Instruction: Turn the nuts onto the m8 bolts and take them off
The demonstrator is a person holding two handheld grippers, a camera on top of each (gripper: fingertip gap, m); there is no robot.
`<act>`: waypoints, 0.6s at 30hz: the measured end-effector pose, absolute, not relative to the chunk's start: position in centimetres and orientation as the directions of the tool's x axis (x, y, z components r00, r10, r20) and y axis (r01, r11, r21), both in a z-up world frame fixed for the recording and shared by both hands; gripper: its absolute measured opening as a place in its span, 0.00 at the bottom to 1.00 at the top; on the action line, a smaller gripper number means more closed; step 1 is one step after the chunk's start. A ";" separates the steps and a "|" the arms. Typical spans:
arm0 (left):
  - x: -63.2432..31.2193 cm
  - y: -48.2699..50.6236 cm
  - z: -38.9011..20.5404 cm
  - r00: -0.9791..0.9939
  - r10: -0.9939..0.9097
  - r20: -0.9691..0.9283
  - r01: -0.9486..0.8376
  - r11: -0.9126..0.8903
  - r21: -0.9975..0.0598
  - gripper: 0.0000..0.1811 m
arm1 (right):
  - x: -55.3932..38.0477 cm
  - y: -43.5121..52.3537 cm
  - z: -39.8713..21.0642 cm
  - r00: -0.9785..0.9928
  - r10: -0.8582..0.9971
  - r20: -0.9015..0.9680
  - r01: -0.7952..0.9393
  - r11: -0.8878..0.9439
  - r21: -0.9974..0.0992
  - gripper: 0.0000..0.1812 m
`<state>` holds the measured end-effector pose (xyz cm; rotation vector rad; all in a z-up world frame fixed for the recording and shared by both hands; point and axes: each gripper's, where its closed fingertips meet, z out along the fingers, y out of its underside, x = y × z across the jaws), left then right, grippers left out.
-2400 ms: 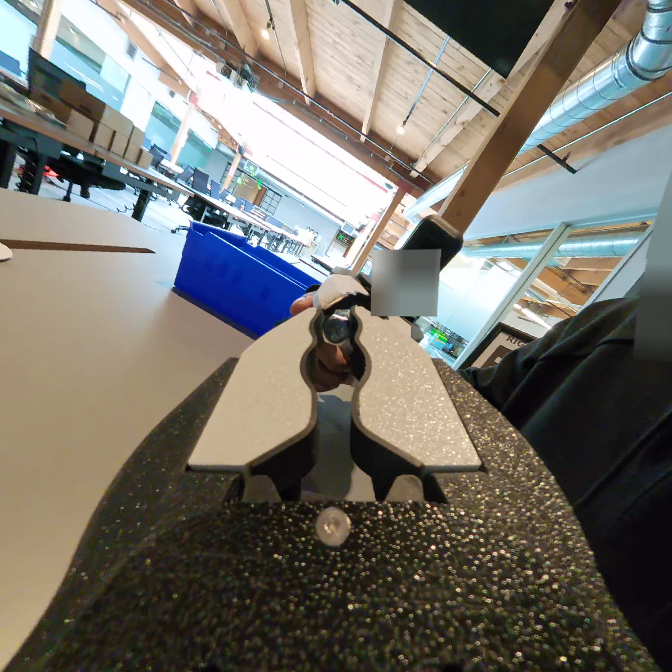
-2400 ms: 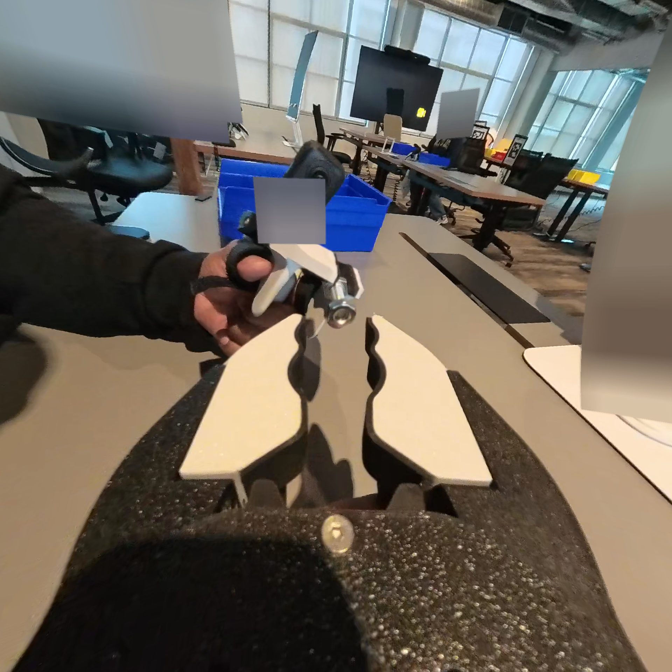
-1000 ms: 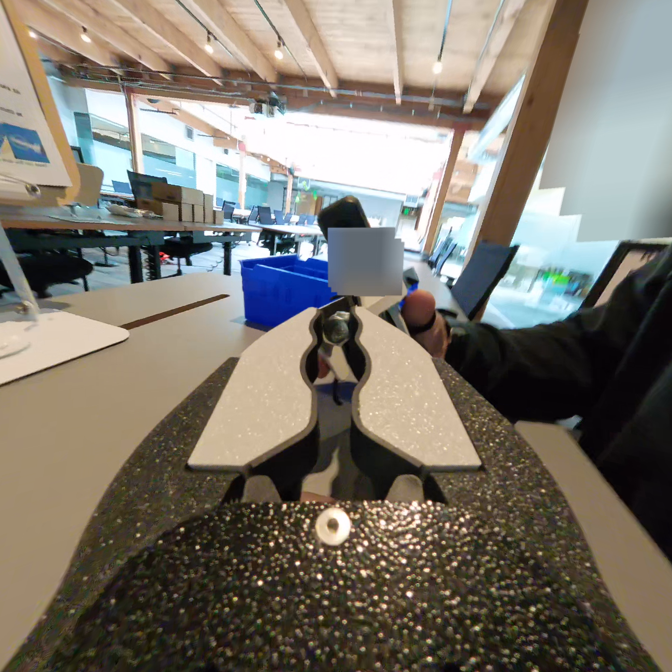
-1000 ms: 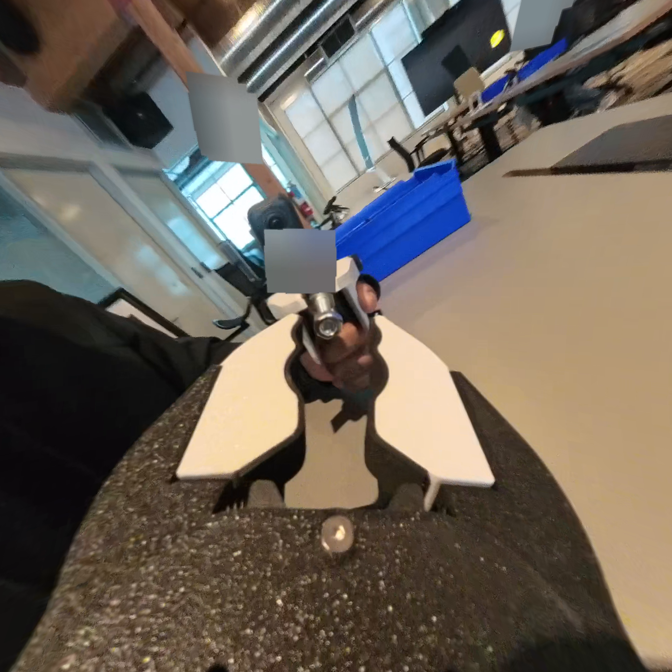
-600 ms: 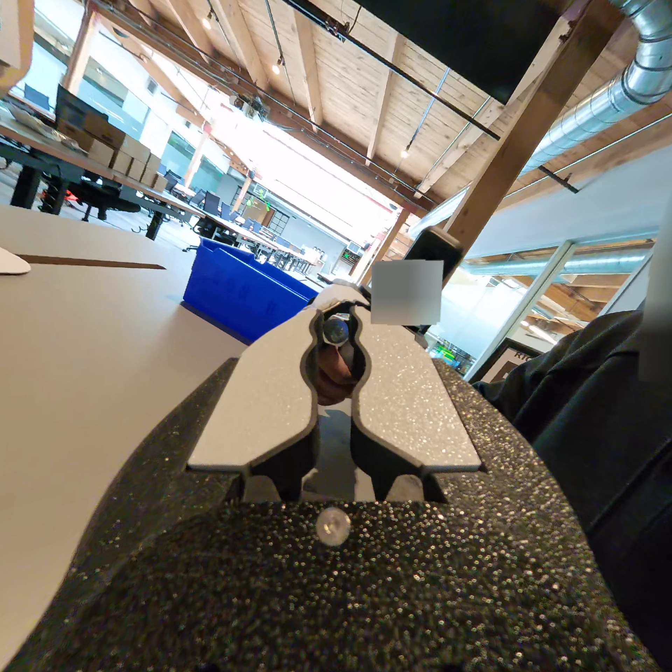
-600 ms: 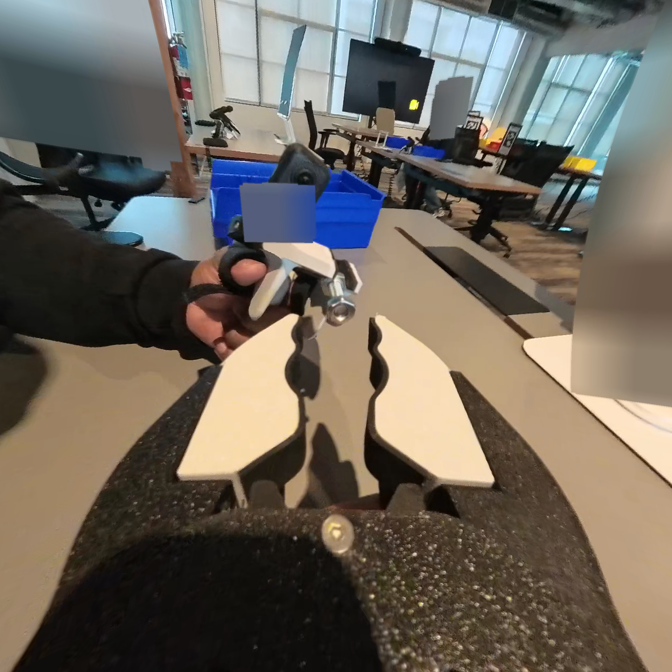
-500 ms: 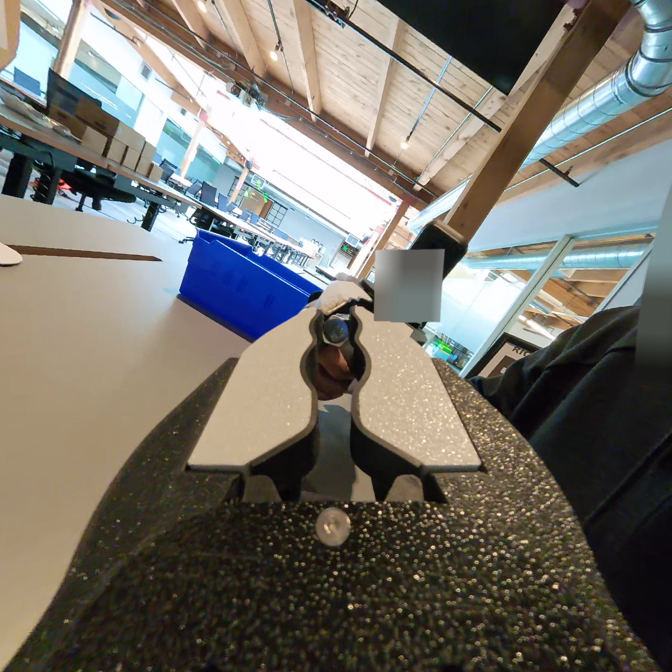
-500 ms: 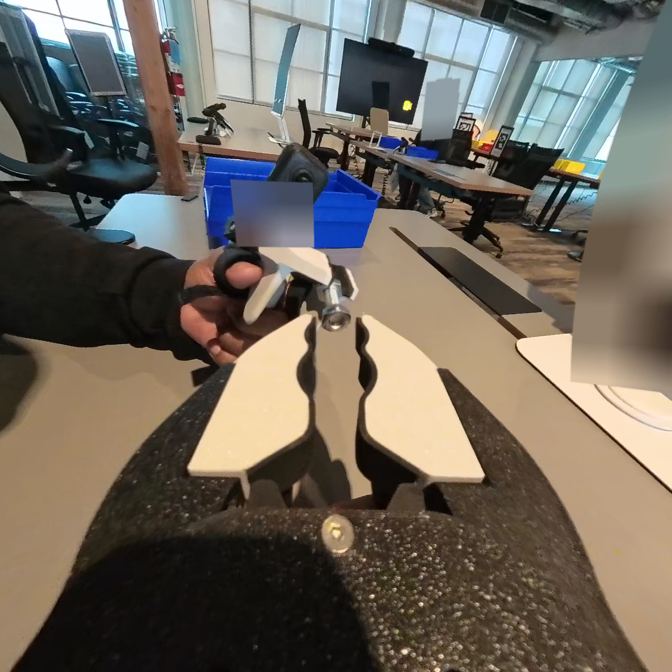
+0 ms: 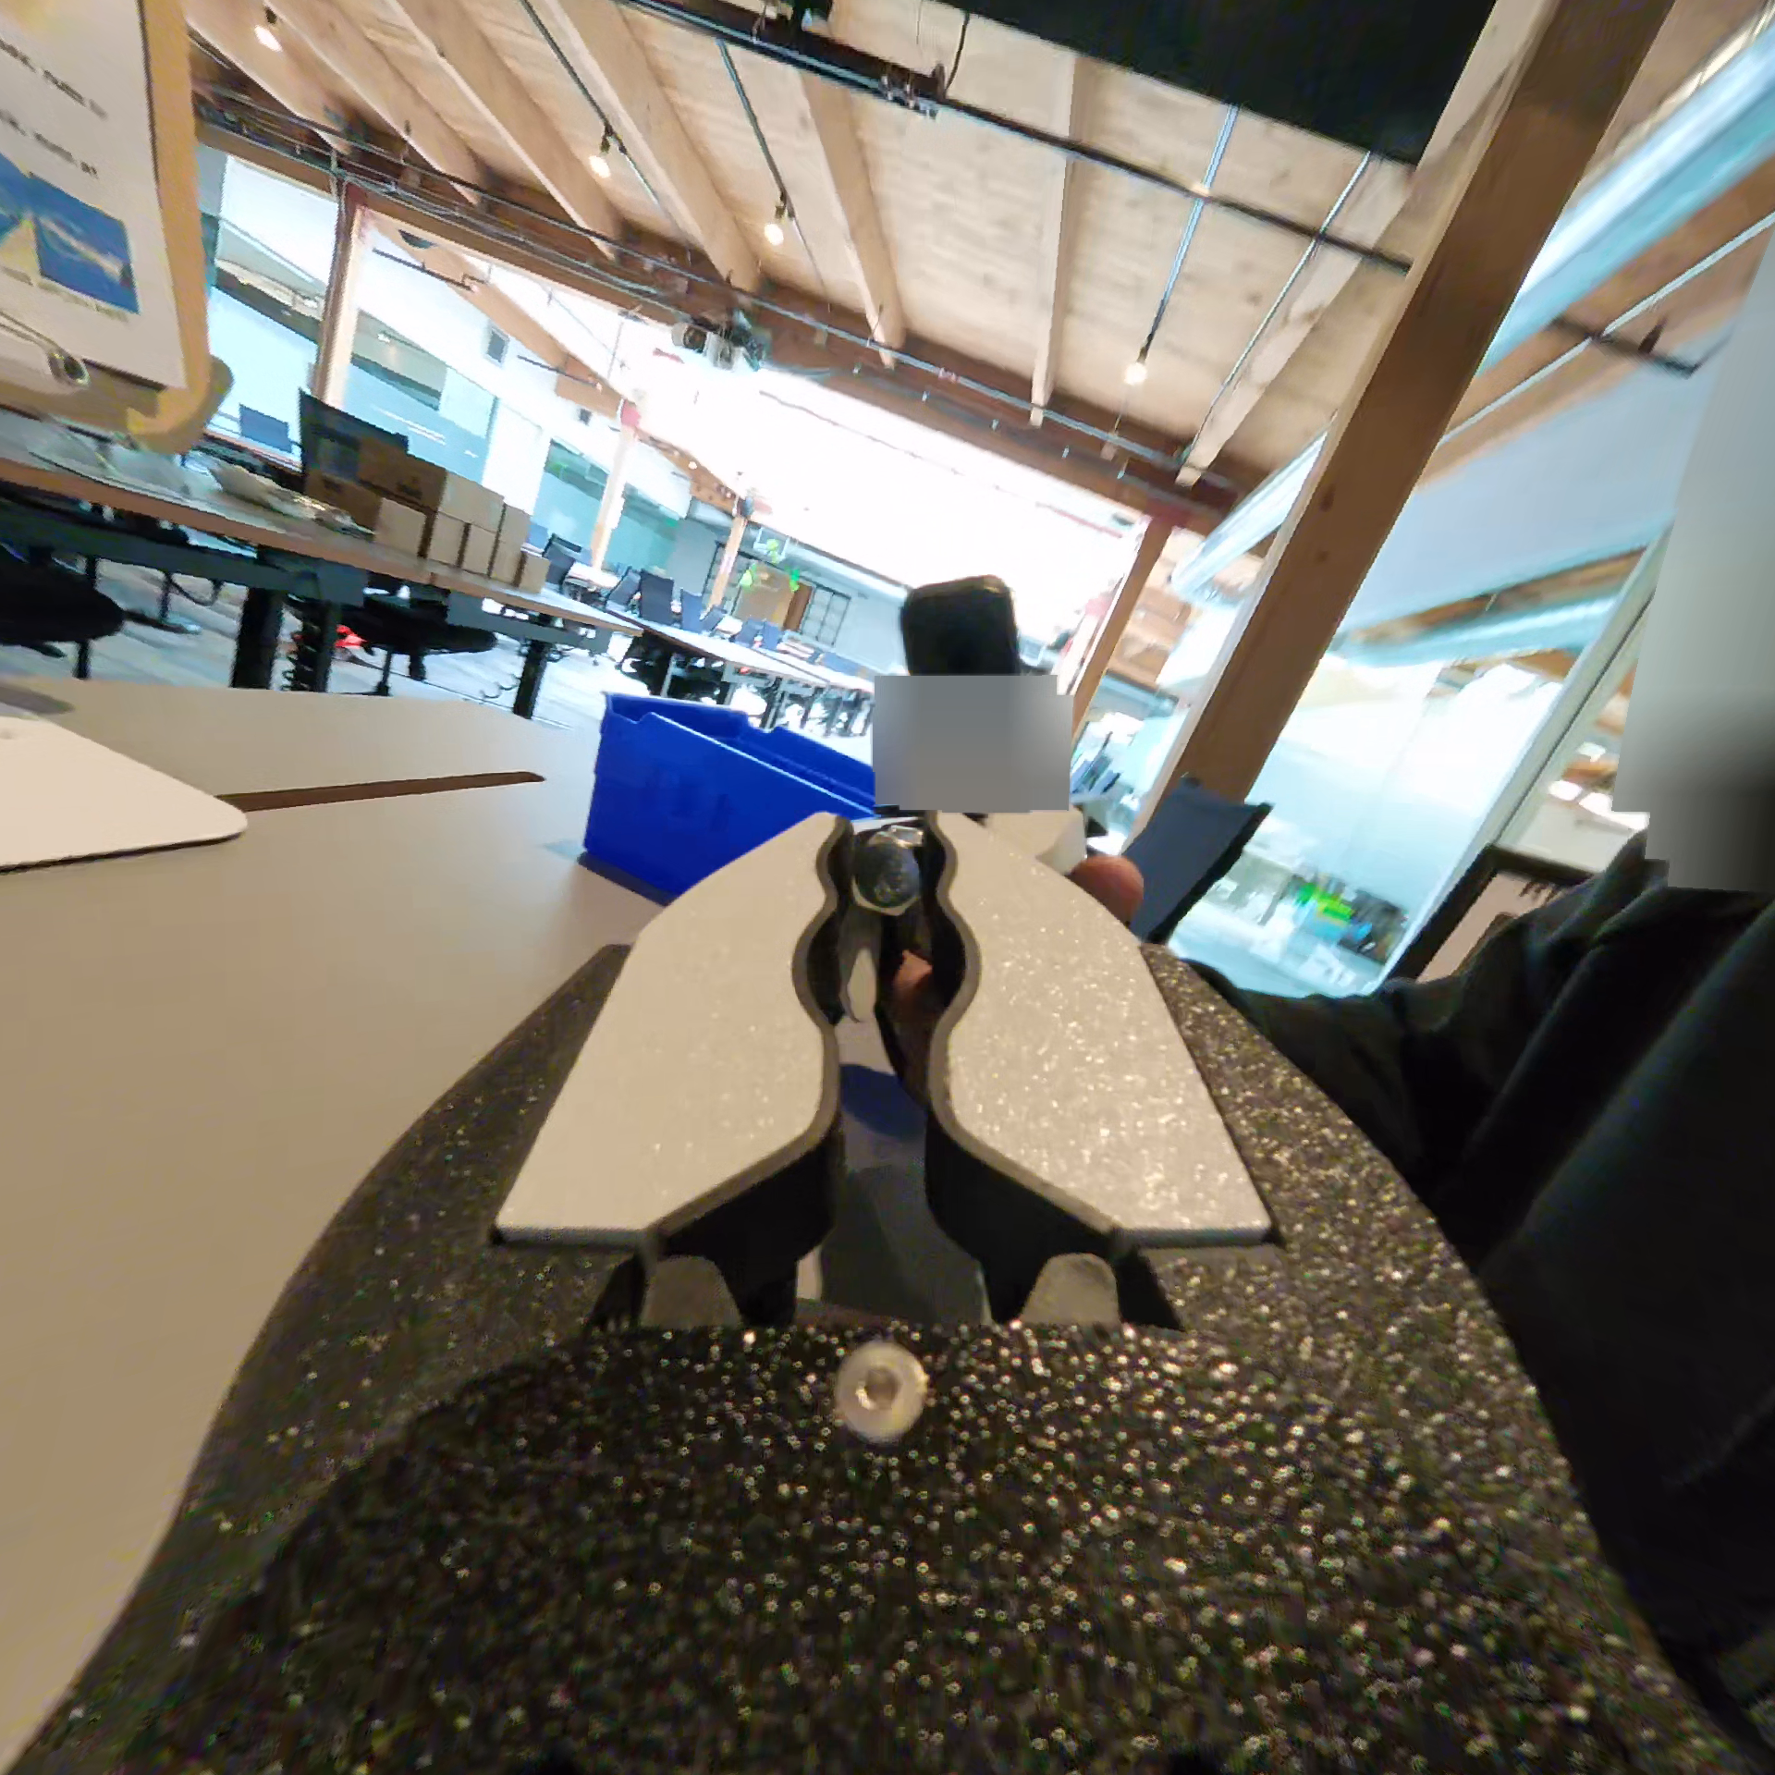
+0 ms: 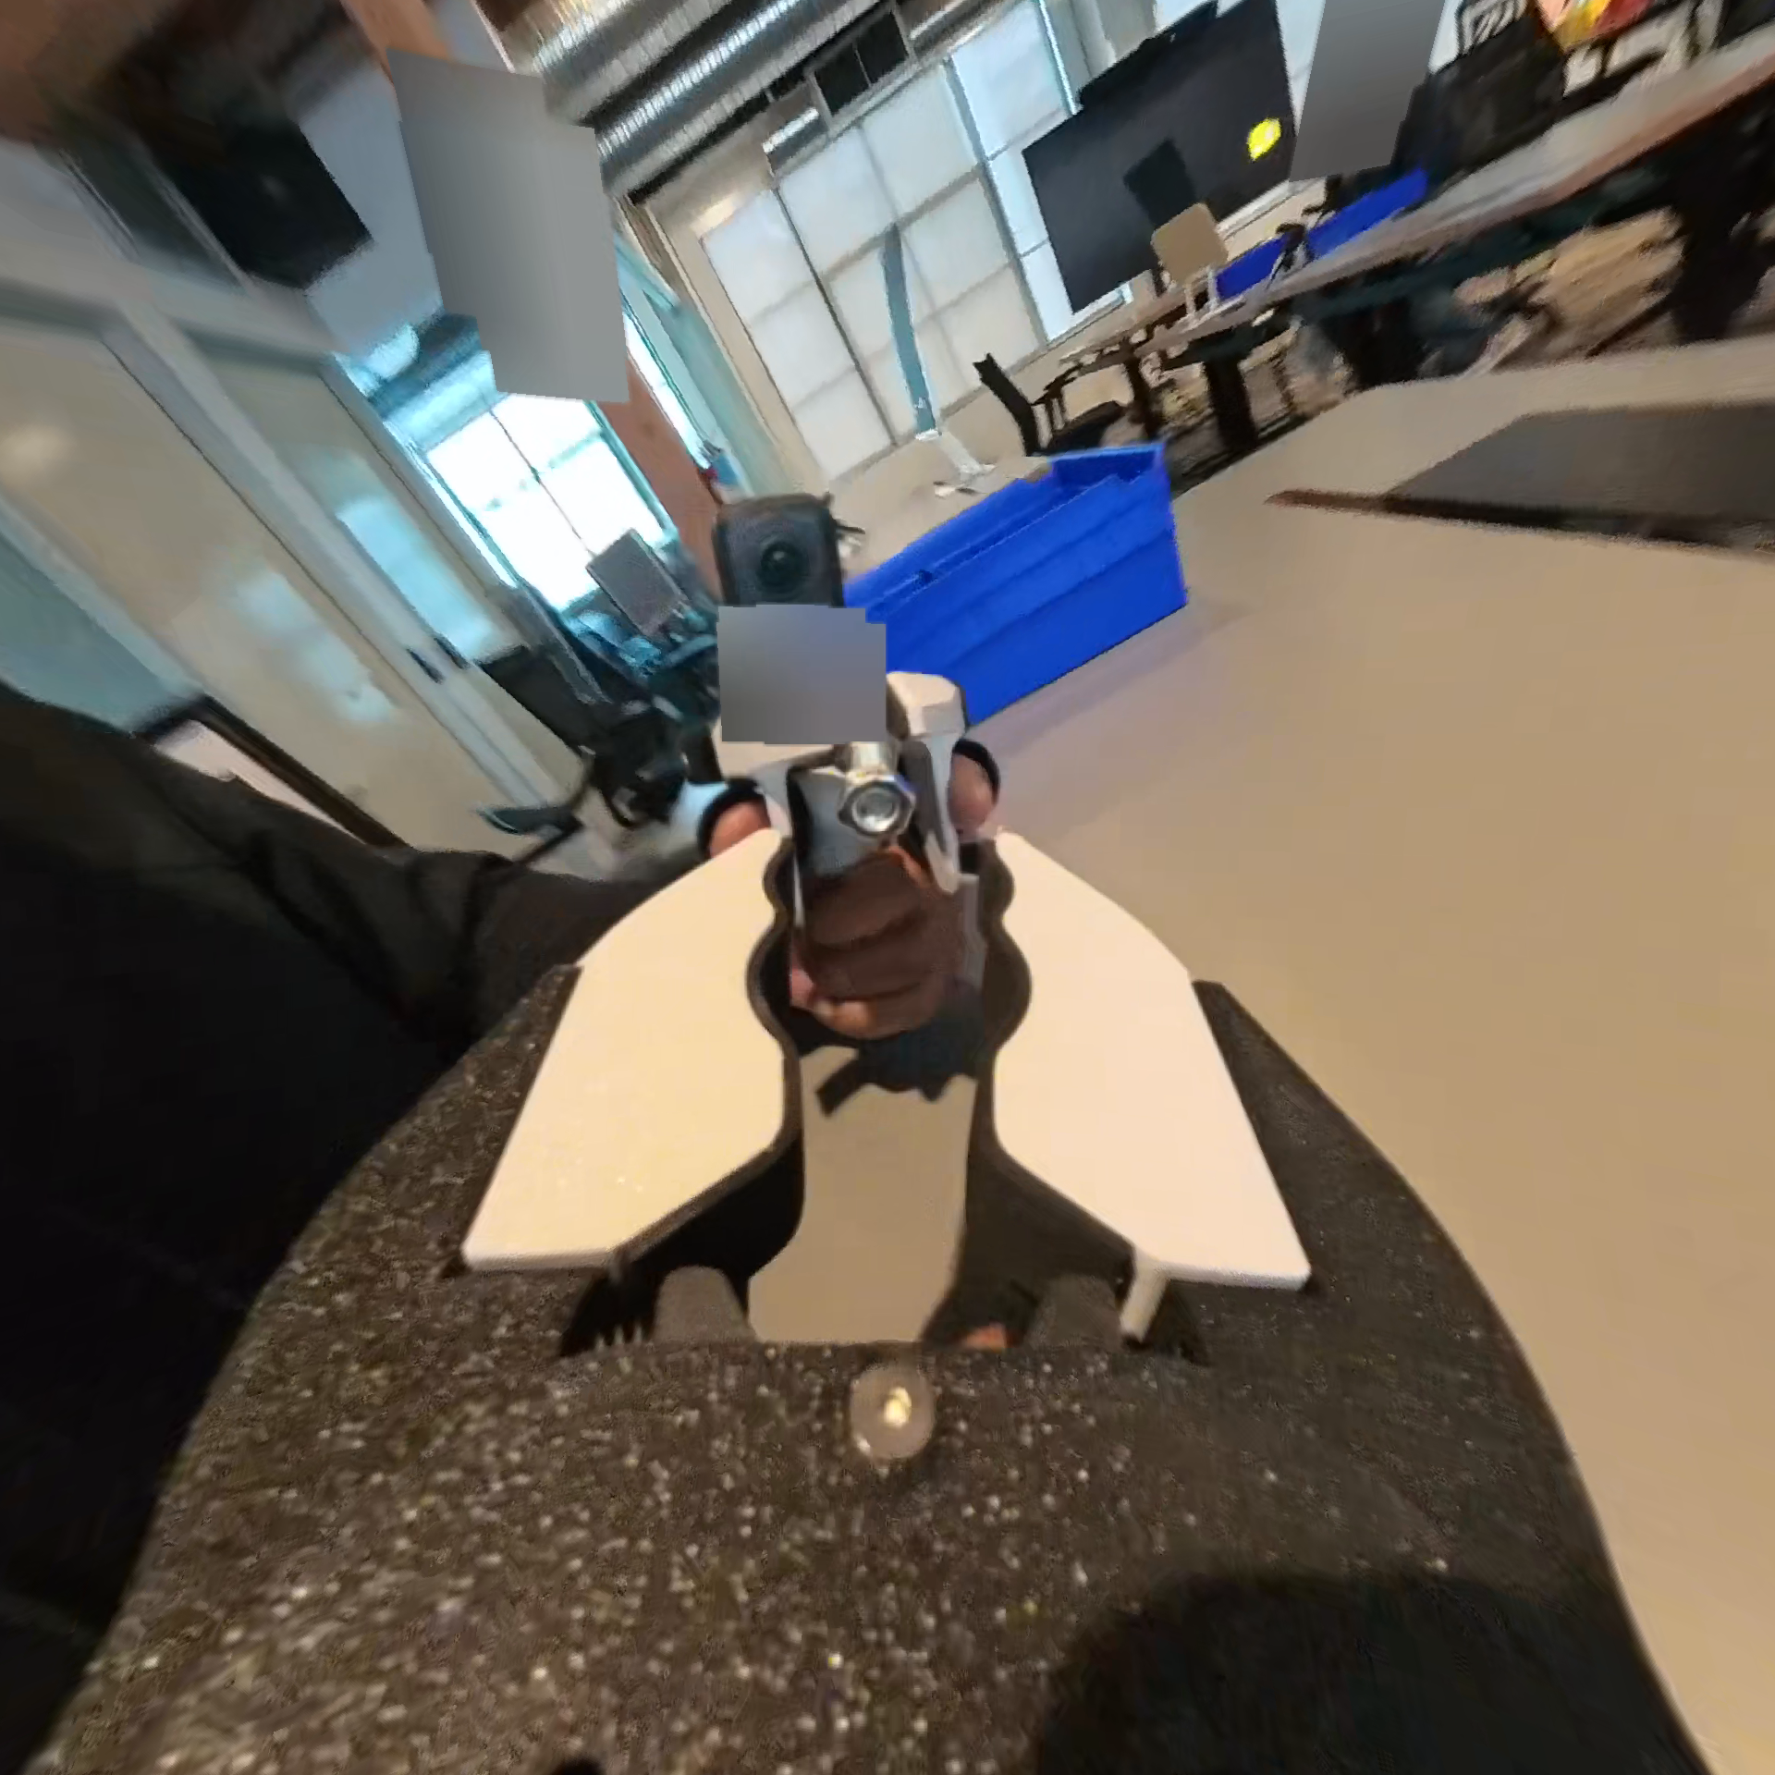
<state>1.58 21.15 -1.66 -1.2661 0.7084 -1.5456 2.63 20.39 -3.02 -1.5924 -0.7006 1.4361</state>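
My left gripper (image 9: 888, 850) is shut on the head of a silver bolt (image 9: 888, 876) and holds it above the grey table (image 9: 288, 960). In the right wrist view the left gripper (image 10: 869, 816) faces me, with the bolt's end and a hex nut (image 10: 872, 813) on it pointing at the camera. My right gripper (image 10: 884, 850) is open. Its white fingers (image 10: 672, 1009) stand wide apart on either side of the nut, apart from it. The right gripper's black camera (image 9: 959, 624) shows just beyond the bolt in the left wrist view.
A blue bin (image 9: 692, 807) stands on the table behind the grippers and also shows in the right wrist view (image 10: 1037, 586). A white base plate (image 9: 96, 807) lies at the far left. The person's dark sleeve (image 9: 1537, 1057) fills the right side. My left and right fingertips are right by each other.
Half a second ago the right gripper's fingers were narrowed at the nut. They are now wide apart and the right gripper has rolled. The left gripper has tilted but still holds the bolt.
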 end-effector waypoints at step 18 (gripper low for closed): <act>2.5 20.4 -2.7 -0.127 -0.827 0.548 0.246 -0.561 -0.790 0.07 | 2.3 20.1 -3.6 0.442 0.831 0.338 0.273 0.235 -0.933 0.12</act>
